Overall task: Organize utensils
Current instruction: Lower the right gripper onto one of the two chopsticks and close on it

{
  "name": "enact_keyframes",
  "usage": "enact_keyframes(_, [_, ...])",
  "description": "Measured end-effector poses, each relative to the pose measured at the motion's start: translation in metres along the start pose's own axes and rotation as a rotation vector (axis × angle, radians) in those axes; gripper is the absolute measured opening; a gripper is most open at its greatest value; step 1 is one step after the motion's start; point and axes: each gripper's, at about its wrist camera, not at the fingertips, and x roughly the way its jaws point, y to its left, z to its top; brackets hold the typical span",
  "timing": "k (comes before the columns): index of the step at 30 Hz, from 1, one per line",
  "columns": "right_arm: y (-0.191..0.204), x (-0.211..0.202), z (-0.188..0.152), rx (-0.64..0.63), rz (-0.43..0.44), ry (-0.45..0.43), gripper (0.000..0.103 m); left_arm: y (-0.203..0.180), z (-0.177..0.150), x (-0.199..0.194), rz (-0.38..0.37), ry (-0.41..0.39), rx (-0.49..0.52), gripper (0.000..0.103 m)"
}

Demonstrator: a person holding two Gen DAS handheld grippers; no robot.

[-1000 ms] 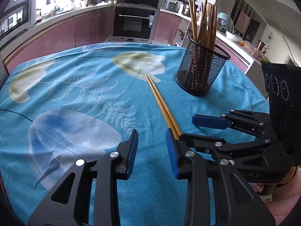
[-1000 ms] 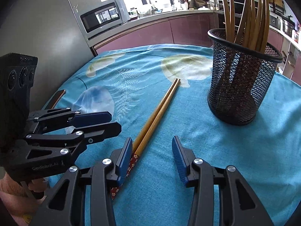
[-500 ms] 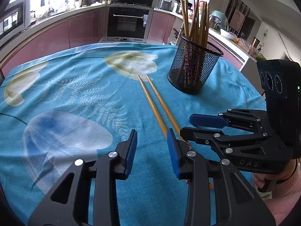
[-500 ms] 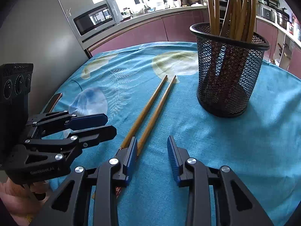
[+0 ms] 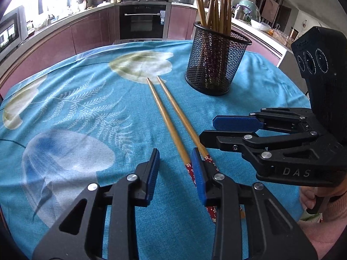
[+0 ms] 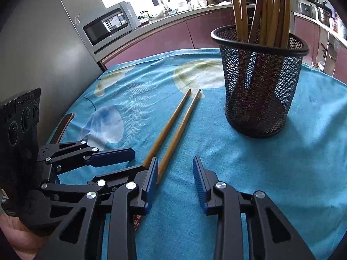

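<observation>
We hold our left gripper [image 5: 174, 169] low over the surface [image 5: 91, 99], which wears a blue cloth with pale leaf prints. Its jaws stand partly apart with nothing pressed between them: the left blue pad hangs over bare cloth, and the right pad sits over the red-patterned handle ends of the two chopsticks [image 5: 173, 125], so that one stick passes just inside it and the other runs under or beside it. Whether that pad touches the wood we cannot tell.

Our right gripper [image 6: 175, 169] hovers close beside the left one, its jaws also released and holding nothing. They have just been closing, and only cloth lies in the gap. Its left pad sits right against the near part of the chopsticks, which disappear beneath it; the right pad is clear of them.

The two chopsticks lie flat, almost parallel and slightly spread, tips pointing away from us toward the mesh holder [image 5: 216, 65]. That black holder stands upright on the cloth, near the chopstick tips but apart from them, already filled with many wooden chopsticks [image 6: 266, 10] leaning inside it.
</observation>
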Motion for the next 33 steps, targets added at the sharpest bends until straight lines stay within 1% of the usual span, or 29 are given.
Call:
enact_keyframes(6, [0.005, 0.013, 0.01, -0.027, -0.037, 0.002, 0.032, 0.004, -0.002, -0.002, 0.0, 0.0, -0.031, 0.024])
enact_keyframes(10, [0.01, 0.019, 0.016, -0.06, -0.091, 0.002, 0.026, 0.007, -0.003, -0.003, -0.015, 0.0, -0.052, 0.02])
enact_keyframes(12, [0.01, 0.02, 0.017, -0.07, -0.106, 0.008, 0.023, 0.007, -0.003, -0.003, -0.016, 0.001, -0.054, 0.02])
enact_keyframes(16, [0.006, 0.018, 0.017, -0.06, -0.108, 0.022, 0.018, 0.007, -0.001, -0.001, 0.002, -0.002, -0.048, 0.024])
enact_keyframes(23, [-0.001, 0.017, 0.019, -0.031, -0.114, 0.031, 0.019, 0.01, 0.02, 0.013, 0.014, 0.004, -0.045, 0.024])
enact_keyframes(27, [-0.002, 0.02, 0.022, -0.025, -0.117, 0.026, 0.019, 0.01, 0.03, 0.024, 0.019, 0.022, -0.035, 0.023])
enact_keyframes(28, [-0.002, 0.021, 0.023, -0.025, -0.119, 0.025, 0.019, 0.01, 0.032, 0.025, 0.022, 0.021, -0.033, 0.022])
enact_keyframes(30, [-0.004, 0.021, 0.023, -0.014, -0.114, 0.021, 0.017, 0.011, 0.035, 0.028, 0.03, 0.023, -0.039, 0.018])
enact_keyframes(32, [-0.006, 0.02, 0.023, -0.003, -0.108, 0.018, 0.015, 0.012, 0.037, 0.029, 0.026, 0.023, -0.056, 0.011])
enact_keyframes(33, [-0.008, 0.019, 0.023, 0.008, -0.101, 0.016, 0.014, 0.012, 0.037, 0.03, 0.027, 0.022, -0.064, 0.011])
